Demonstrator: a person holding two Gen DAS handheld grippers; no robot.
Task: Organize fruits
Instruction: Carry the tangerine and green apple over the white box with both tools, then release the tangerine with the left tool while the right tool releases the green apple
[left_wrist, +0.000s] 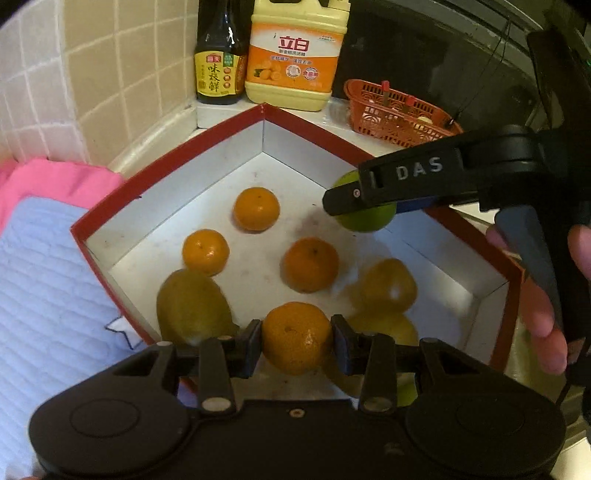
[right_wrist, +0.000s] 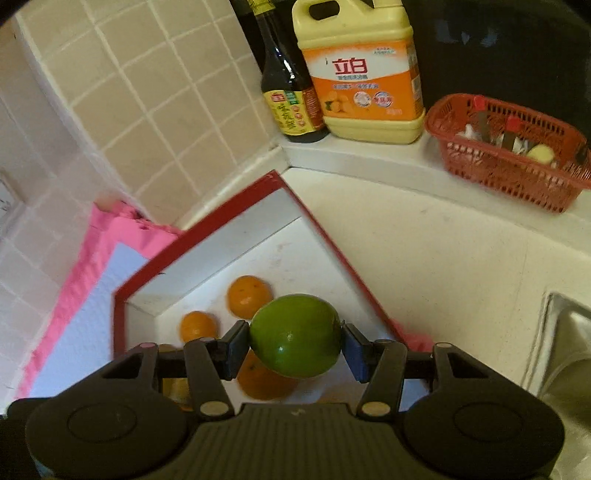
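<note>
Both devices are shown over the red-rimmed box standing at the back left corner of the table, near the tiled wall. The left hand-held gripper is closed on an orange mandarin above the box's near corner; the right hand-held gripper is closed on a green citrus fruit above the box's right rim. Loose mandarins and two blurred yellowish fruits lie on the box floor. Whether the fruits are being lifted out or set down cannot be told. The step is judged best done with each fruit kept level, lowered onto bare floor between neighbours, and the jaws opened only once the fruit is supported.
</note>
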